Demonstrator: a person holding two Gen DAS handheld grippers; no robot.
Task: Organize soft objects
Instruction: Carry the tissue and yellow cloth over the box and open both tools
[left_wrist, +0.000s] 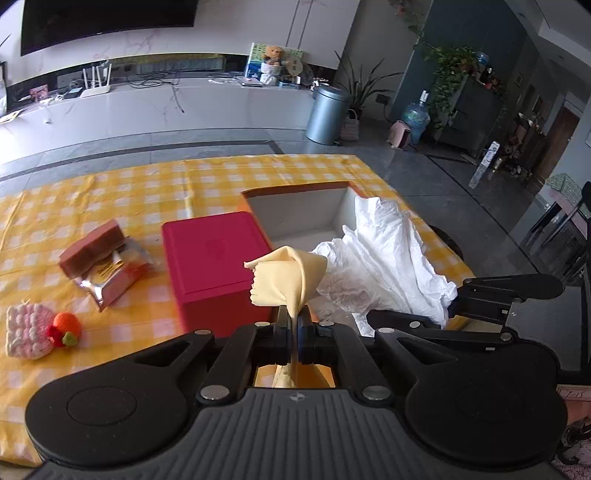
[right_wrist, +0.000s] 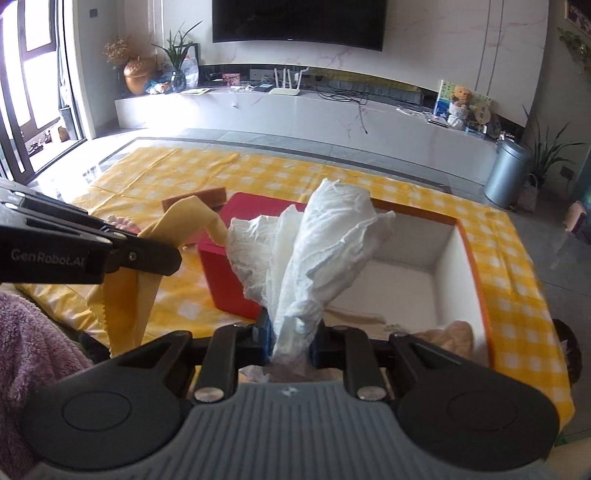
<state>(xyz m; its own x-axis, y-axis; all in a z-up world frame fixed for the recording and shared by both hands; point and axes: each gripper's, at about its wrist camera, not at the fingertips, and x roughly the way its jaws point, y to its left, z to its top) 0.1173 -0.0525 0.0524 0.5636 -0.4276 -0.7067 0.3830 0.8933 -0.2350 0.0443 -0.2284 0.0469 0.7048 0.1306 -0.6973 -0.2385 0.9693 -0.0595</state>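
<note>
Covering the table, a yellow-and-white checked tablecloth (left_wrist: 155, 192) carries everything else. On it sits an open orange-rimmed box with white inner walls (right_wrist: 467, 258), and just beside that a closed red rectangular box (left_wrist: 214, 258). The right gripper (right_wrist: 291, 328) pinches a crumpled white cloth (right_wrist: 317, 251), which stands up in a bunch above the open box. The left gripper (left_wrist: 294, 321) has its jaws pressed together on a thin pale-yellow cloth (left_wrist: 291, 273), lifted clear of the tablecloth (its pinked edge hangs loose). Further left lie a brown foil snack packet (left_wrist: 107, 266), a pink crocheted pad (left_wrist: 26, 330) and, touching it, a small orange knitted fruit (left_wrist: 67, 326).
</note>
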